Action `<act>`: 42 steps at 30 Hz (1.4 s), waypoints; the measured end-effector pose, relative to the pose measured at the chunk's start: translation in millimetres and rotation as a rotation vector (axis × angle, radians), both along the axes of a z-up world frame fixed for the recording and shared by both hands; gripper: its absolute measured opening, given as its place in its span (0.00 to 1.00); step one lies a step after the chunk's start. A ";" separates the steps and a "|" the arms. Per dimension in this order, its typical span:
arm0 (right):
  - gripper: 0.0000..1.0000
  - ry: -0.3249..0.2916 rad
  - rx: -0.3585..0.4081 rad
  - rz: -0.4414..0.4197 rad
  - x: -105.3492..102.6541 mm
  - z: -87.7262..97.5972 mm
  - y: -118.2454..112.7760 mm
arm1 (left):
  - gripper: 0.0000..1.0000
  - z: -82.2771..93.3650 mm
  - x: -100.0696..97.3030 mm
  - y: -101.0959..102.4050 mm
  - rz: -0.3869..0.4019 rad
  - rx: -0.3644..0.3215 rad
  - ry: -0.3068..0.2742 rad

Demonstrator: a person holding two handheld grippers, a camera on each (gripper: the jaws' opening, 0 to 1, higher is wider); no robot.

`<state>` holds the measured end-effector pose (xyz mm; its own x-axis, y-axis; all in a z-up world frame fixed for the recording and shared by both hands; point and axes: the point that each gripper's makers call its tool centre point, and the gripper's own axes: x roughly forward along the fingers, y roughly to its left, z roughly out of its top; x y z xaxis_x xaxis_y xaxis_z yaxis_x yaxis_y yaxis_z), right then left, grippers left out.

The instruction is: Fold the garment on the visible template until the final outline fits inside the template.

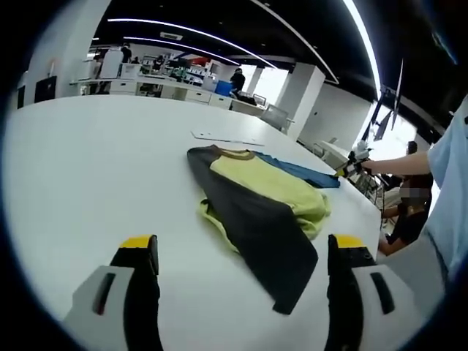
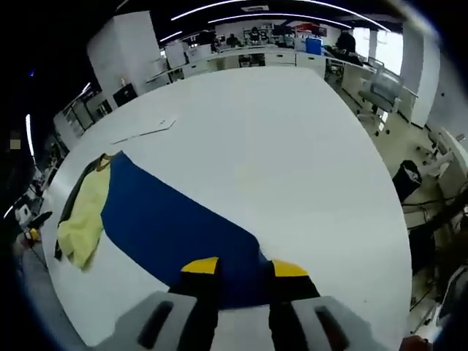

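Observation:
The garment [image 1: 256, 205] lies bunched on the white table [image 1: 95, 168], with a yellow body, a dark grey part draped over it and a tan collar. A blue panel [image 2: 175, 227] of it is stretched out flat toward my right gripper [image 2: 245, 267], whose jaws are shut on its near edge. In the left gripper view that right gripper [image 1: 349, 167] shows at the far end of the blue panel [image 1: 303, 172]. My left gripper [image 1: 243, 243] stands open just short of the dark grey part, with nothing between its jaws. The yellow part [image 2: 82, 216] lies crumpled at the left.
A thin flat white sheet [image 1: 223, 137] lies on the table beyond the garment, also seen as a pale sheet [image 2: 142, 130] in the right gripper view. A person's sleeve [image 1: 450, 190] is at the right. Desks, chairs [image 2: 380, 91] and people stand around the table.

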<state>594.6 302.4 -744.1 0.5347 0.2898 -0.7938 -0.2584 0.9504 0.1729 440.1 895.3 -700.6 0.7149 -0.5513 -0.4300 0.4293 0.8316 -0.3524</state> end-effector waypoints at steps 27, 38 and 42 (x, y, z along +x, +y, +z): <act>0.24 -0.001 0.104 -0.106 -4.8 -20.5 -27.4 | 0.93 -0.6 -1.9 1.0 0.017 -0.010 0.001; 0.15 -0.042 0.137 -0.096 9.2 4.6 -14.2 | 0.93 0.3 -1.5 1.0 0.021 -0.021 -0.008; 0.14 -0.045 0.136 -0.078 12.5 6.0 -7.6 | 0.93 1.3 -1.1 0.5 0.022 -0.026 -0.013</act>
